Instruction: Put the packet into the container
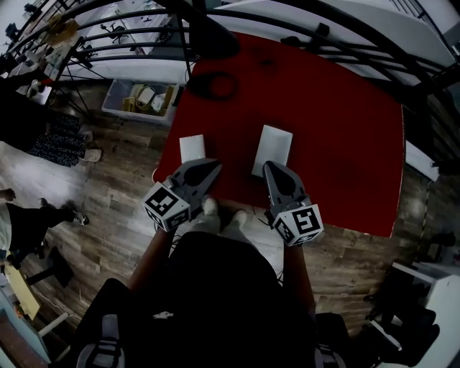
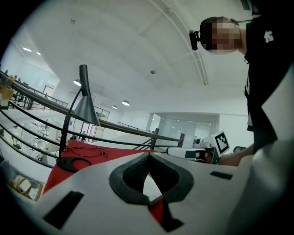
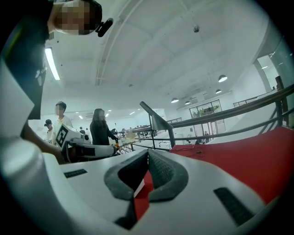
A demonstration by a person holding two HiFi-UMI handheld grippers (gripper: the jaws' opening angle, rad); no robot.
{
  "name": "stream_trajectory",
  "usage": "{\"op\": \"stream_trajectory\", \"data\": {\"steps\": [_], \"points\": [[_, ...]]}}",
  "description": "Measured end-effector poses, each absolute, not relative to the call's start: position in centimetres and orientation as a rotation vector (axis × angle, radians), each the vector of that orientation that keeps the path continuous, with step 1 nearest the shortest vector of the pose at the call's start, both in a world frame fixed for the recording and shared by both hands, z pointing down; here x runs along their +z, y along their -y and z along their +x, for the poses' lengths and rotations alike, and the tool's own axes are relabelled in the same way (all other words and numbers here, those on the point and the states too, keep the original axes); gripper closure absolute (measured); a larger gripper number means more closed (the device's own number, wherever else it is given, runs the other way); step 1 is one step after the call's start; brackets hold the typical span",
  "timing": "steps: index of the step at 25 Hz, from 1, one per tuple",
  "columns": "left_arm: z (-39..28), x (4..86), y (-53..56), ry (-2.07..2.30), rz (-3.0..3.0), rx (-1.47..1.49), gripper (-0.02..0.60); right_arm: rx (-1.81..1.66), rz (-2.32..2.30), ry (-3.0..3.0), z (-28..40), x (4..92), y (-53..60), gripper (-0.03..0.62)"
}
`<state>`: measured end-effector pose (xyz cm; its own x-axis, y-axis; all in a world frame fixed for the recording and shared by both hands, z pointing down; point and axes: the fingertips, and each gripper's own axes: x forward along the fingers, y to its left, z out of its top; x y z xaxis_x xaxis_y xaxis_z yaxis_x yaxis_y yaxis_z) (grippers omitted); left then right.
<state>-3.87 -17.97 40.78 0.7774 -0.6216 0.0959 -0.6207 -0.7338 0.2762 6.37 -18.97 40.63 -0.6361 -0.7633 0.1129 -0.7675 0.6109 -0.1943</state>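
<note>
On the red table [image 1: 338, 129] a small flat white packet [image 1: 192, 148] lies by the near left edge. To its right stands a white oblong container [image 1: 272, 149]. My left gripper [image 1: 213, 167] is shut and empty, its tips just in front of the packet's near right corner. My right gripper [image 1: 270, 168] is also shut and empty, its tips at the container's near end. In the left gripper view the jaws [image 2: 149, 156] meet, with white and red showing below them. The right gripper view shows its jaws [image 3: 148, 152] closed over a white corner and red cloth.
A black lamp base [image 1: 219, 85] with a cable ring stands at the table's far left. On the wooden floor to the left sits a clear bin [image 1: 140, 100] of parts. Black railings [image 1: 108, 21] run behind. People stand at the left [image 1: 29, 215]. The table's near edge is right at the grippers.
</note>
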Motion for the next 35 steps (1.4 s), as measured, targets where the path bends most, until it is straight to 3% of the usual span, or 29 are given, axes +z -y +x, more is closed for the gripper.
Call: {"op": "stream_trajectory", "data": {"steps": [13,21,25,31,35], "points": [[-7.8,45.0,20.5,0.989,2.678,0.086,0.572,0.377,1.29,2.74,2.8,43.6,21.4,0.574],[-13.1,51.9,23.2,0.829,2.71,0.583,0.554,0.429,1.246,2.723,0.3,45.7,22.6,0.574],[-13.7,55.9,22.9,0.642,2.684,0.806,0.33,0.427,1.223,2.728,-0.5,46.3,22.5,0.574],[-15.1,60.1,24.5,0.511,2.663,1.079,0.111,0.447,1.229,2.725,-0.8,46.5,22.1,0.574],[-15.7,62.6,24.9,0.455,2.653,1.208,0.048,0.466,1.258,2.714,-0.5,46.8,21.9,0.574]]}}
